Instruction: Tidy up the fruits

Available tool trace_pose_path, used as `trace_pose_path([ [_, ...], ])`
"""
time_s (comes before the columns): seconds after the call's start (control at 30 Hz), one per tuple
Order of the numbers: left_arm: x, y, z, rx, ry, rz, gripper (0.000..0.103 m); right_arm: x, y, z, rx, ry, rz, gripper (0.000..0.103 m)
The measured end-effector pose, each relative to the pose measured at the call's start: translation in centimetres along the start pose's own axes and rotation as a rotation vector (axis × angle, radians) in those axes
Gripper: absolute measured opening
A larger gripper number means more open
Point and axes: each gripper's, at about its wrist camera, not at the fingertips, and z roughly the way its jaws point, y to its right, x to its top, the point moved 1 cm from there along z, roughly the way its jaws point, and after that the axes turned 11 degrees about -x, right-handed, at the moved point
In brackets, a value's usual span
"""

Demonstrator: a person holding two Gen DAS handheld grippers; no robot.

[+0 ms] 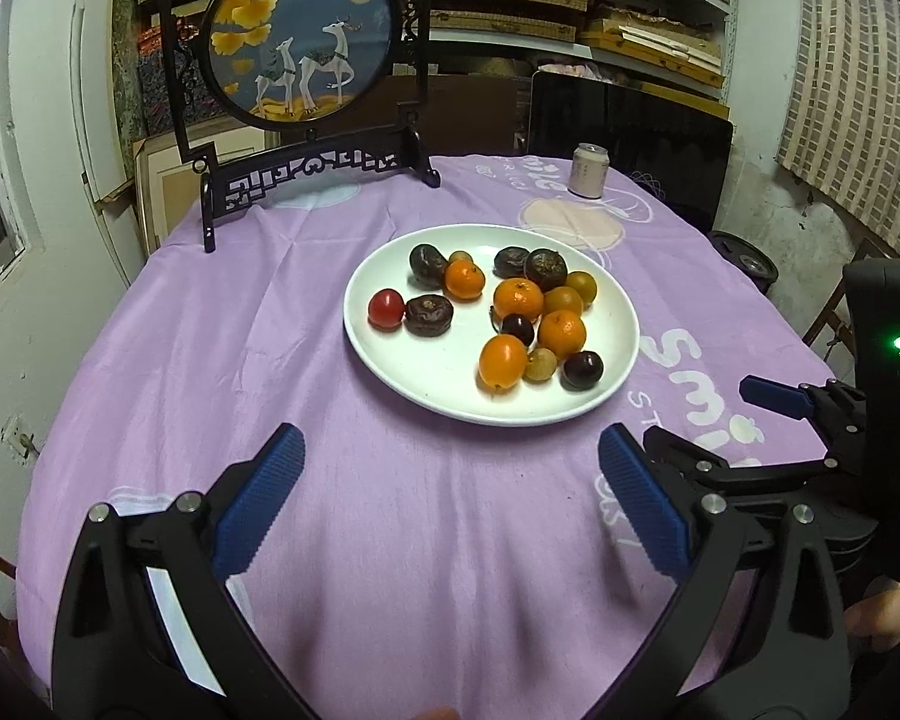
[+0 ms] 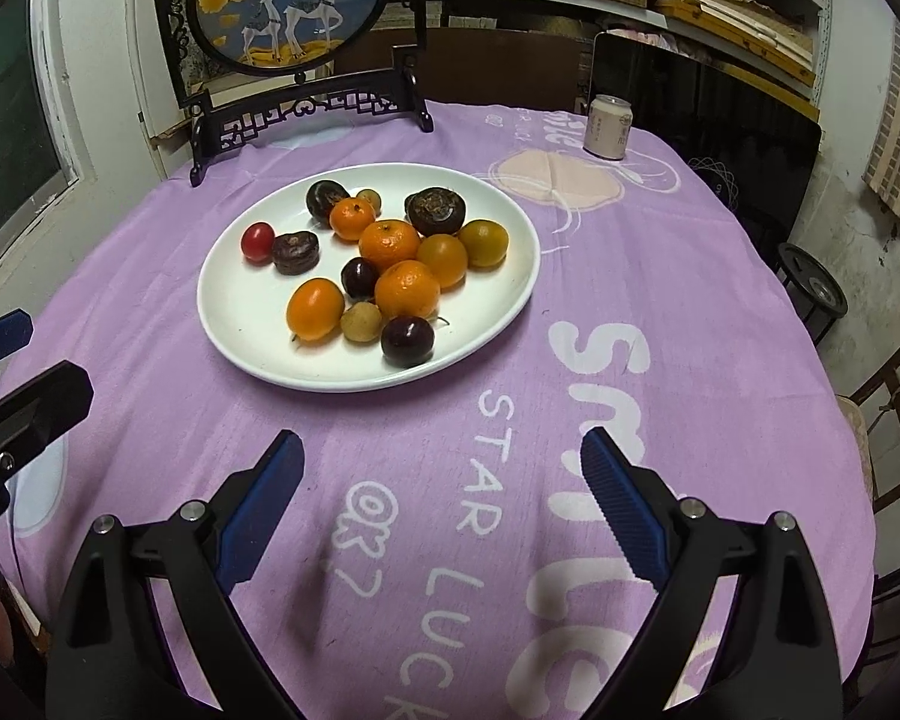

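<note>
Purple cloth (image 2: 570, 228) over a round table, shelves behind. All fruit heaped mixed on 1 white plate (image 1: 384, 360): oranges (image 1: 517, 299), dark plums (image 1: 582, 369), a red tomato (image 1: 386, 309). Left gripper (image 1: 450, 504) and right gripper (image 2: 444, 498) hovering short of it, both spread wide, holding nothing, probably ready to pick.

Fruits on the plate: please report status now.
Both hand-held grippers, left and right, open, empty. Fruits mixed on white plate. Nothing in between.

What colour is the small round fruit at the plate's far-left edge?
Red, glossy. The small round fruit on the plate shows best in the right wrist view.
</note>
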Motion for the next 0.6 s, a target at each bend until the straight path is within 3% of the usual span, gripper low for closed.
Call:
trace_pose_path([
  [0.6,-0.2,-1.3,0.0,0.012,-0.016,-0.058,0.101,-0.4,-1.1,-0.9,0.009,0.005,-0.029,0.094],
])
